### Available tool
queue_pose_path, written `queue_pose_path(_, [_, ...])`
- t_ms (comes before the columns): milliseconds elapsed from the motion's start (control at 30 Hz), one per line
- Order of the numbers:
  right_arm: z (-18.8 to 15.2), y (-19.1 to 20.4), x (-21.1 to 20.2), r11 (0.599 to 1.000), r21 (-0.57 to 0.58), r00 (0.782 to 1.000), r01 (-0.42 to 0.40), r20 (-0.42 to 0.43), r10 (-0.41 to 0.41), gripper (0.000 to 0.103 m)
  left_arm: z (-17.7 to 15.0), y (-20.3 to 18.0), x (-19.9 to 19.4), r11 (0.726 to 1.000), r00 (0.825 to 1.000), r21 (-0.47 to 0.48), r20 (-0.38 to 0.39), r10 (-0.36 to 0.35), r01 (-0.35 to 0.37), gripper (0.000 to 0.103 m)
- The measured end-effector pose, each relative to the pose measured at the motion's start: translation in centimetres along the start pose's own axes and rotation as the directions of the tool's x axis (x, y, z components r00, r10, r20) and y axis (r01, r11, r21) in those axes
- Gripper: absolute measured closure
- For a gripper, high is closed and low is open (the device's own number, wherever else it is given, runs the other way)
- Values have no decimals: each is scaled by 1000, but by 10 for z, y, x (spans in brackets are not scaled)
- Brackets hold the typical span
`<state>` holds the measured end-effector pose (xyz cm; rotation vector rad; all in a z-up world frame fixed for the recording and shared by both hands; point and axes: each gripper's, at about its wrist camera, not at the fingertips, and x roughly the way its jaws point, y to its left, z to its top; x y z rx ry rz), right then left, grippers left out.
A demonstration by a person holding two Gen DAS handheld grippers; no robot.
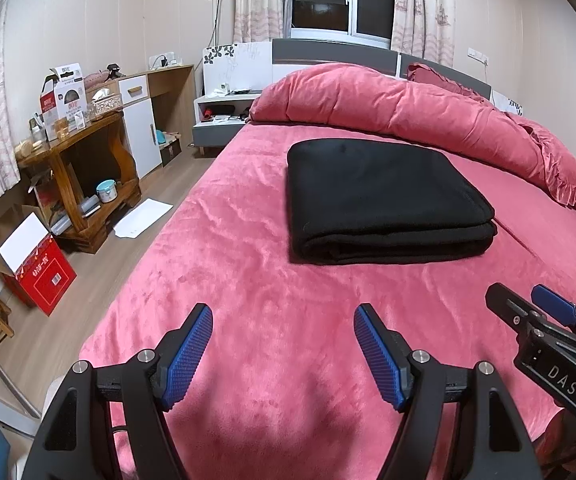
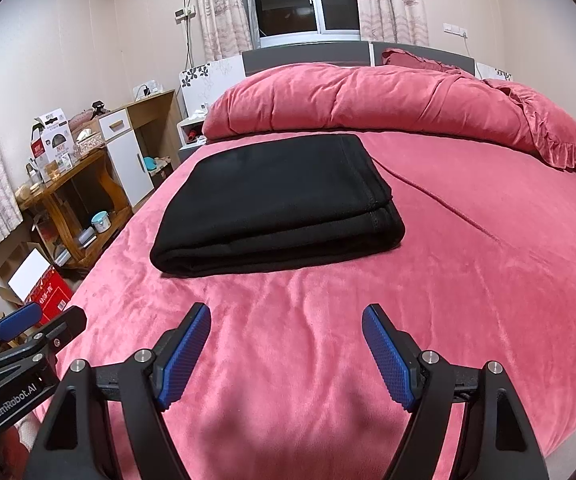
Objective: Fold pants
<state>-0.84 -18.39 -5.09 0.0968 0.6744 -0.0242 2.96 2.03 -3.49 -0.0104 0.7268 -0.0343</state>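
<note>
Black pants, folded, on pink bedspread. Left gripper, right gripper: apart, empty. Risk: snagging could unfold the stack.

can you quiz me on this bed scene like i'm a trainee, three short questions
1. True or false: the black folded fabric pants lie in a neat stack on the pink plush bedspread.
2. Which gripper touches the pants? A) left gripper B) right gripper C) neither
3. Fill in: the rolled pink duvet lies ___ the pants, toward the headboard.

Key: 1 true; 2 C, both grippers are open and short of the pants, over bare bedspread; 3 behind.
</note>
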Motion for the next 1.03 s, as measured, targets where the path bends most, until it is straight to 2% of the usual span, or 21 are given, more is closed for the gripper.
queue_pose_path(1033, [-4,-5,9,1000,20,999,3,-37,-2,25,-5,1,10,1000,999,0,-45,7,-7,28])
